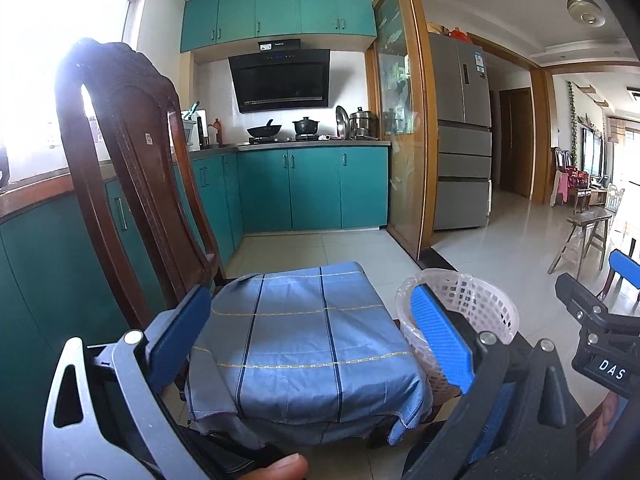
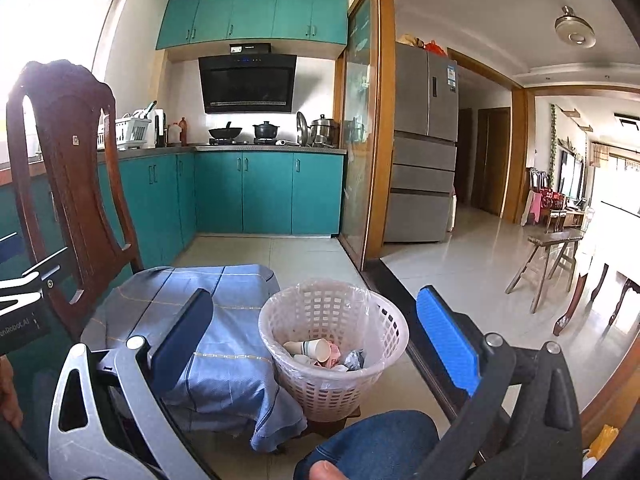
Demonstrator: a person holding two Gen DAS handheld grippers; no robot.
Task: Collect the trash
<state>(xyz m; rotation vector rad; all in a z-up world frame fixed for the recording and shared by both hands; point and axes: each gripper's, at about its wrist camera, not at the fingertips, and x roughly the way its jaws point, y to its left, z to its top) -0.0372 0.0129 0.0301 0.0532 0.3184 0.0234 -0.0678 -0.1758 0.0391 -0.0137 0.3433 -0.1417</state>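
Observation:
A white lattice wastebasket [image 2: 334, 344] with a clear liner stands beside the chair, holding paper cups [image 2: 310, 349] and crumpled wrappers [image 2: 348, 359]. In the left wrist view the wastebasket [image 1: 486, 304] shows partly behind my right-hand blue finger. My left gripper [image 1: 310, 340] is open above the chair seat, which is draped in a blue checked cloth [image 1: 300, 340]; nothing is between its fingers. My right gripper [image 2: 316, 334] is open over the basket and the cloth [image 2: 208, 344], also holding nothing. The right gripper's body [image 1: 600, 328] appears at the right edge of the left wrist view.
A dark wooden chair back [image 1: 132, 152] rises at left. Teal cabinets [image 2: 248, 192] and a stove counter line the far wall. A glass sliding door [image 2: 360, 128], a grey fridge [image 2: 424, 148] and a wooden bench [image 2: 552, 256] lie to the right. A person's knee in jeans [image 2: 372, 444] is below.

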